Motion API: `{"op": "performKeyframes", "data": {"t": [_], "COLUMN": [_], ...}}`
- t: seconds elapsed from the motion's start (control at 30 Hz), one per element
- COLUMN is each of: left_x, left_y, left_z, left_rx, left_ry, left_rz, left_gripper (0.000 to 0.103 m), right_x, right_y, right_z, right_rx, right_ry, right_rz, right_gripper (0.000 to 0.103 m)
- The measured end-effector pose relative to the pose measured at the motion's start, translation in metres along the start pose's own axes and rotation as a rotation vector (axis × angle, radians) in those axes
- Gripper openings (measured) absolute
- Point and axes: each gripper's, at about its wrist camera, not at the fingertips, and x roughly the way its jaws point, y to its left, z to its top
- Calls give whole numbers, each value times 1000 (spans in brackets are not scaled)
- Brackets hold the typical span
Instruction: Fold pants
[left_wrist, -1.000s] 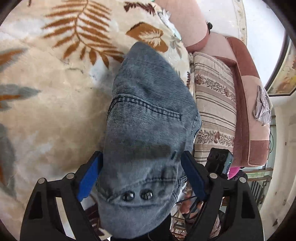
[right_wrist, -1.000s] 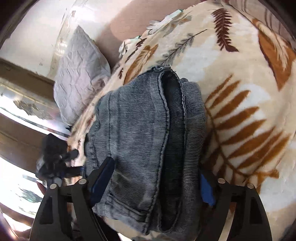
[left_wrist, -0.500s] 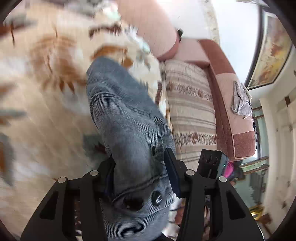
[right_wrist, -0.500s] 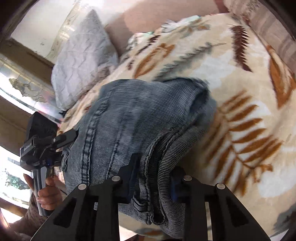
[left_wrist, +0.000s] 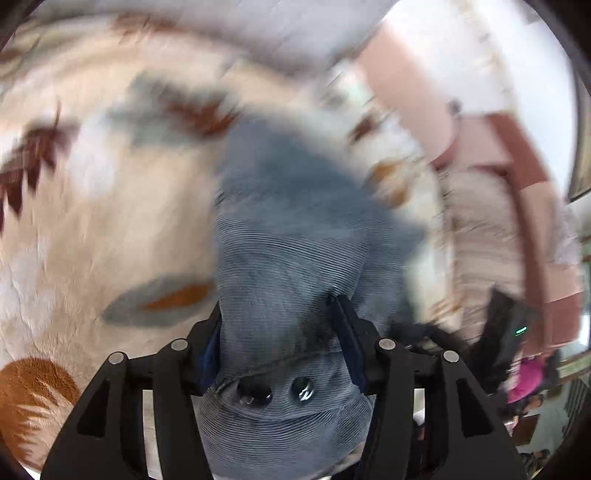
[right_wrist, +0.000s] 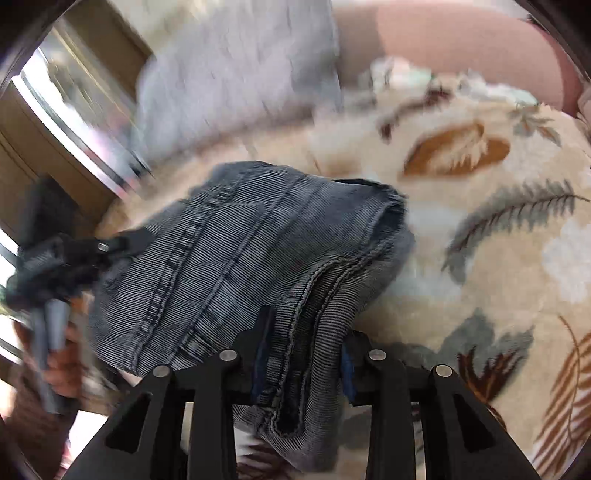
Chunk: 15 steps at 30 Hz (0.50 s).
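The folded pair of grey-blue ribbed denim pants lies bunched on a cream fleece blanket with brown and grey leaf prints, which covers a sofa seat. The left tongs are clenched on the near end of the bundle, at the waistband where two dark round buttons show; the blue-lined pads press into the cloth from both sides, and the jaws are opening slightly at this moment with the fabric between them. Most of this view is blurred.

From the right wrist view, the right tongs grasp the stacked, stitched edges of the same pants on the near right of the bundle; the layers are pinched between the pads, and these jaws too are opening a little with the cloth between them. At the far left edge of that view a person's hand holds the grey handle of the other black device.

Beyond the blanket stand a grey quilted cushion on the far left, a pink rounded sofa arm on the far side, and a beige striped cushion to the right.
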Motion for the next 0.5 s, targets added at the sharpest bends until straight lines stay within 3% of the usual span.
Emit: {"op": "performKeyframes", "data": {"t": [0.1, 0.2, 0.33, 0.5], "left_x": [-1, -3, -15, -40], "left_y": [11, 7, -10, -22], "left_z": [-1, 2, -3, -24], "left_rx": [-17, -14, 42, 101], "left_ry": [-41, -46, -73, -158], "left_rz": [-56, -71, -3, 133], "left_gripper": [62, 62, 66, 70], "right_x": [6, -3, -23, -53], "right_y": [-12, -13, -1, 16], "right_z": [-9, -8, -5, -7], "right_rx": [64, 67, 32, -1], "right_ry": [-15, -15, -47, -111], "right_rz": [23, 8, -77, -163], "right_gripper": [53, 55, 63, 89]}}
